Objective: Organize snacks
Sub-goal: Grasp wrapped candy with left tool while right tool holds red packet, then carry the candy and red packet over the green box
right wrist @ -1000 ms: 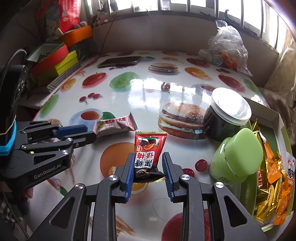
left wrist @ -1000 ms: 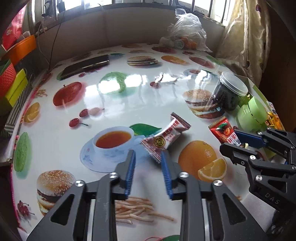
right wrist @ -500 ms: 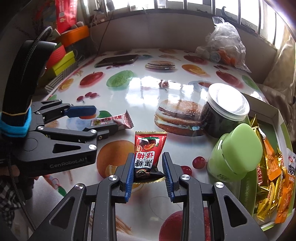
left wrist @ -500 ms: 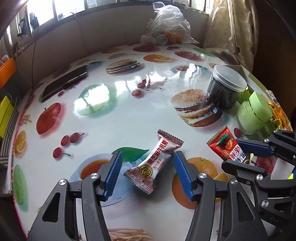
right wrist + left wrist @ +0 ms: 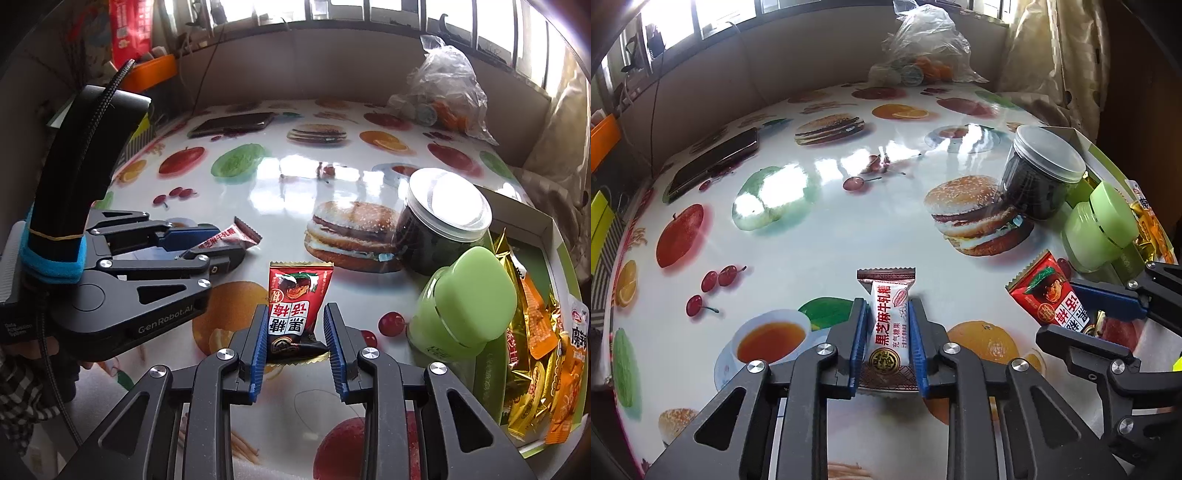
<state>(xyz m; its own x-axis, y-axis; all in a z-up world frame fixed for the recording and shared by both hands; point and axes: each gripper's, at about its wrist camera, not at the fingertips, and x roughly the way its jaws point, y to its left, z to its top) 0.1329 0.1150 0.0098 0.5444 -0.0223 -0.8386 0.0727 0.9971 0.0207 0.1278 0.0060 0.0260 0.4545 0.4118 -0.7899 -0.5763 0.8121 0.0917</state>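
The black sesame nougat candy [image 5: 889,325], in a white wrapper with brown crimped ends, stands lengthwise between the blue pads of the left gripper [image 5: 888,334], which is pinched onto it from both sides; the far crimped end projects beyond the fingertips and the near end lies under the jaws, over the printed tablecloth [image 5: 812,229]. In the right wrist view the same candy [image 5: 236,238] shows only as a crumpled end sticking out past the left gripper [image 5: 218,247], ahead and to the left of the right gripper [image 5: 297,332]. The red plum candy packet [image 5: 295,302] lies between the right gripper's blue pads; the left pad appears to touch the packet, and the right pad stands just beside its dark lower end, but whether both pads press on it cannot be told. In the left wrist view this red packet [image 5: 1051,299] sits to the right of the left gripper, at the tips of the right gripper [image 5: 1097,321]. Ahead and to the right of the right gripper stands a dark jar with a clear lid [image 5: 441,221], and nearer, a green bottle [image 5: 465,302] lies tilted against the edge of an open cardboard box [image 5: 546,229] holding orange and gold snack packets [image 5: 535,343]. Far ahead of both grippers lie a dark phone [image 5: 232,123] and a clear plastic bag [image 5: 447,92] of small items.
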